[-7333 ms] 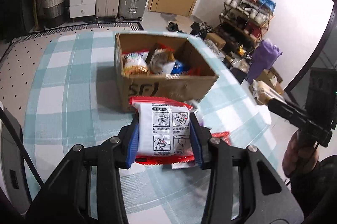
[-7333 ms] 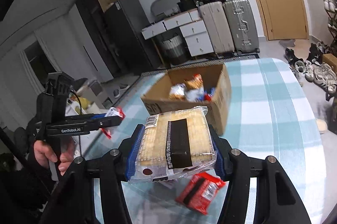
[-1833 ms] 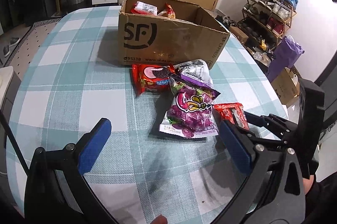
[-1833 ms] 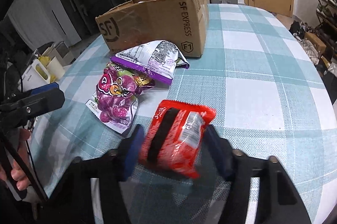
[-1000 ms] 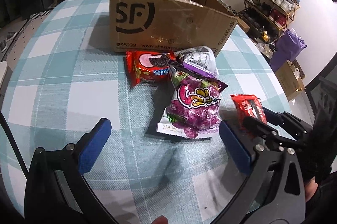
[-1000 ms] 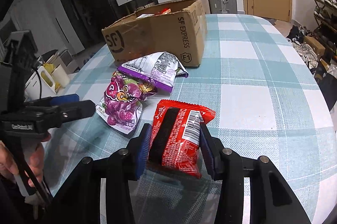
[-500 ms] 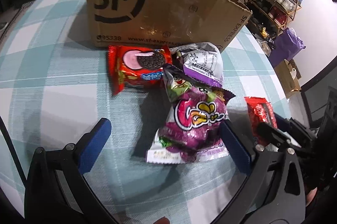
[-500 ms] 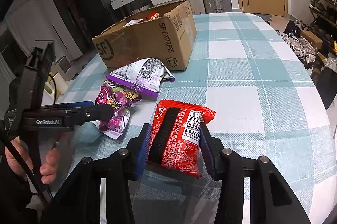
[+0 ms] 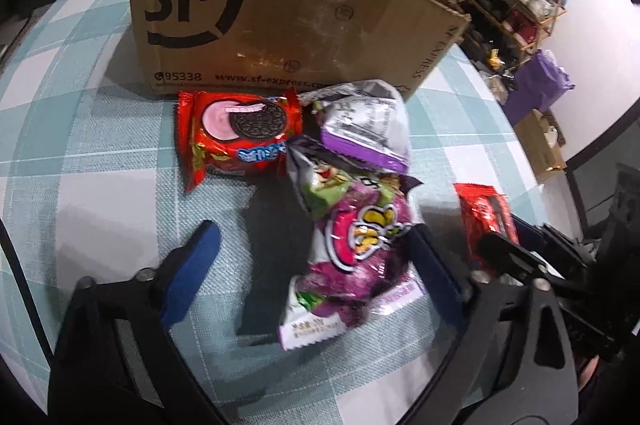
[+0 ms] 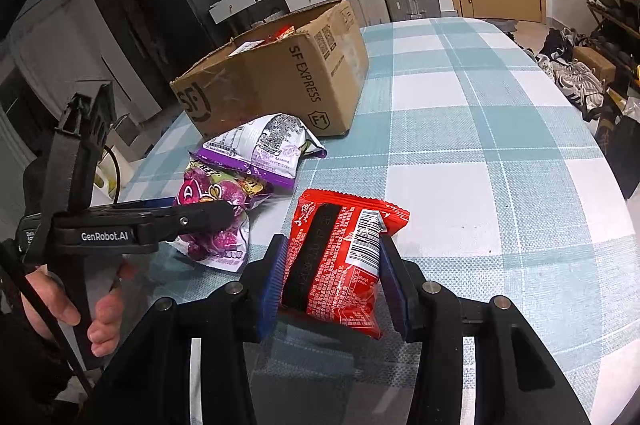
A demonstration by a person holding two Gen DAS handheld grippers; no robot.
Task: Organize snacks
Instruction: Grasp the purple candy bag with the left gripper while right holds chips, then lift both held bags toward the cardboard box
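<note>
Left gripper (image 9: 312, 265): fingers closing around the purple candy bag (image 9: 352, 245) on the table (image 9: 100, 153), one pad apart.
Right gripper (image 10: 332, 277): fingers clamped on a red snack packet (image 10: 336, 261).

"SF EXPRESS", "95338" on box (image 9: 280, 21); "GenRobot.AI" on left tool (image 10: 208, 213)

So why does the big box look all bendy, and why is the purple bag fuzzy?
Left wrist view: the fisheye lens bows the cardboard box, and the purple bag is smeared by motion. Right wrist view: the red packet looks sharp.
</note>
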